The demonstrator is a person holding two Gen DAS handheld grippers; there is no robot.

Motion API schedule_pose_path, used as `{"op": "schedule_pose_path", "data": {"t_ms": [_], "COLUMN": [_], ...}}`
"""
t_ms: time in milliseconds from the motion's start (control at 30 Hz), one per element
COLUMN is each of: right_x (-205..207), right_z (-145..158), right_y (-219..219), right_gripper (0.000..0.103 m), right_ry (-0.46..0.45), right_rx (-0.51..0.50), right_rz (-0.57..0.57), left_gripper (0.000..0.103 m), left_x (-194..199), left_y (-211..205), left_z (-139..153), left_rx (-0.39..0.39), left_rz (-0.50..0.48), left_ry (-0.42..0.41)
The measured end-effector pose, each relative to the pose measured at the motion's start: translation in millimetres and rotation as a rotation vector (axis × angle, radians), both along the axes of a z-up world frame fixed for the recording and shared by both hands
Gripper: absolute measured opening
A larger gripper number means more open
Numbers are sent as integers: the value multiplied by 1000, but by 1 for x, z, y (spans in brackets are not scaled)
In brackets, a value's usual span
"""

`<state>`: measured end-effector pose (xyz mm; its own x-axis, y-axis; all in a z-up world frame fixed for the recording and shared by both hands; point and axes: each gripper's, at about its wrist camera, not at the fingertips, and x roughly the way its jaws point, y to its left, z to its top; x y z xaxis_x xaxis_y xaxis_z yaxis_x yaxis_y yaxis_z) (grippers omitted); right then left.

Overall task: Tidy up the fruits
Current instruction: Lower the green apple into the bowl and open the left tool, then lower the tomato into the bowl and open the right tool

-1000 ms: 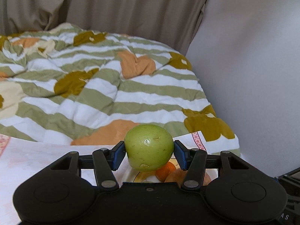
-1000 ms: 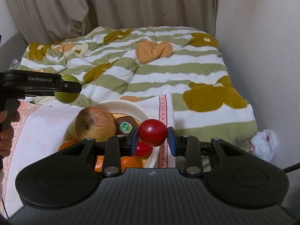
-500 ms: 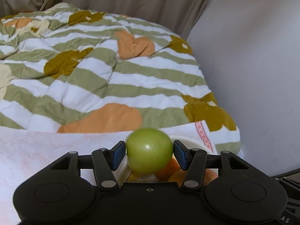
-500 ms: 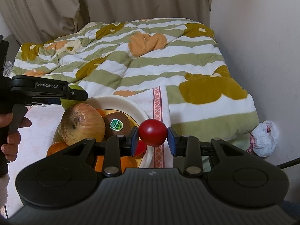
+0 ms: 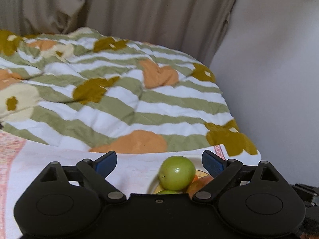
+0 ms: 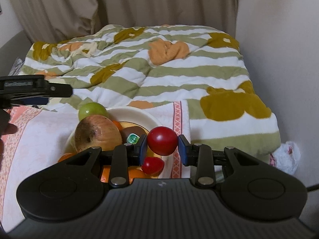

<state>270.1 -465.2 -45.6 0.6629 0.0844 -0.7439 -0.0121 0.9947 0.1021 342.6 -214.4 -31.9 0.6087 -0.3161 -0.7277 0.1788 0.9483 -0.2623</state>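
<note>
My left gripper [image 5: 159, 162] is open and empty; the green apple [image 5: 177, 172] lies free on the white plate [image 5: 153, 186] between and below its blue pads. In the right wrist view the green apple [image 6: 92, 109] sits at the plate's [image 6: 139, 114] far left rim, and the left gripper [image 6: 39, 94] hovers to its left. My right gripper [image 6: 162, 146] is shut on a red tomato [image 6: 162, 143], held above the plate's right edge. The plate also holds a large brownish apple [image 6: 97, 136], a kiwi with a sticker [image 6: 132, 134], oranges [image 6: 134, 174] and a second red tomato [image 6: 152, 165].
The plate rests on a white and pink cloth [image 6: 39, 135] on a bed. A striped green and white quilt [image 6: 159, 75] lies behind. A wall [image 6: 283, 49] stands close on the right, with a crumpled plastic bag [image 6: 286, 156] at its foot. Beige curtains [image 6: 119, 6] hang behind.
My left gripper has opened and let the green apple go onto the plate, then drawn back to the left. My right gripper still holds the red tomato above the plate.
</note>
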Motion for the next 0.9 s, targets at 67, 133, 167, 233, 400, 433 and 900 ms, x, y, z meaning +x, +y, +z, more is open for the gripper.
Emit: {"op": "schedule_pose_path", "data": {"t_ms": [67,133,167,233,400,433,900], "right_x": [1,4,5,8,13,14,-15], "right_z": [-1,-4,-6,-12,-28,-30,-25], "right_y": [2,2,1,-1,-6,-7,-13], "right_gripper": [48,48,48,48,48,48,102], "right_ry": [-5,-6,-4,-4,-12,-16,-92], "right_rx": [-11,-15,-18,-22,-13,-11,-17], "right_rz": [33,65,77,101,150,159,132], "left_gripper": [97,100,101,101,101,101,101], "left_x": [-11,-22,-28,-39,-66,-69,-126], "left_y": [5,10,12,16,25,26,47], "left_z": [7,14,17,20,23,22,33], "left_rx": [24,53,66,83,102,107,158], "left_rz": [21,40,48,65,113,122,192], "left_ry": [-28,-56,-70,-89,-112,-115,-151]}}
